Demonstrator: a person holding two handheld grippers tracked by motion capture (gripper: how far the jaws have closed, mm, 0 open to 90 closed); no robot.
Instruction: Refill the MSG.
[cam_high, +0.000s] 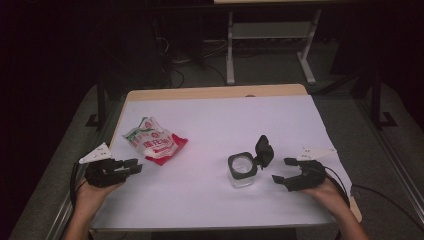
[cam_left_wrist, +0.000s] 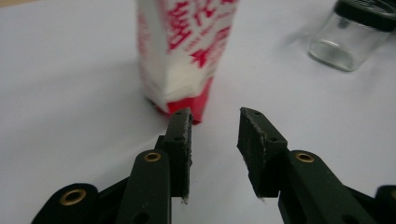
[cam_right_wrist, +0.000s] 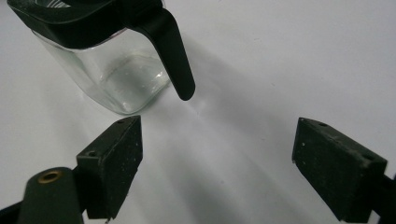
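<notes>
Status: early stage, nothing yet grasped.

The packet (cam_high: 155, 143), a white pouch with red print, lies flat on the left part of the white table (cam_high: 210, 205). It looks sealed and unhandled, as far as the high view allows. The glass jar (cam_high: 242, 171) stands upright right of centre, its black hinged lid (cam_high: 263, 150) flipped open and tilted up at the jar's far right; the jar appears empty.

The left gripper (cam_high: 136, 166) sits at the near left, jaws parted by a narrow gap with nothing between them. In the left gripper view the packet's red bottom edge is just beyond the jaw tips, near but apart.

The right gripper (cam_high: 282, 170) rests just right of the jar, jaws spread wide and empty, apart from the glass.

Judgement: the jar is opened and ready. Remaining: grasp the packet, open it, bring it to the jar, and likely empty it in.
</notes>
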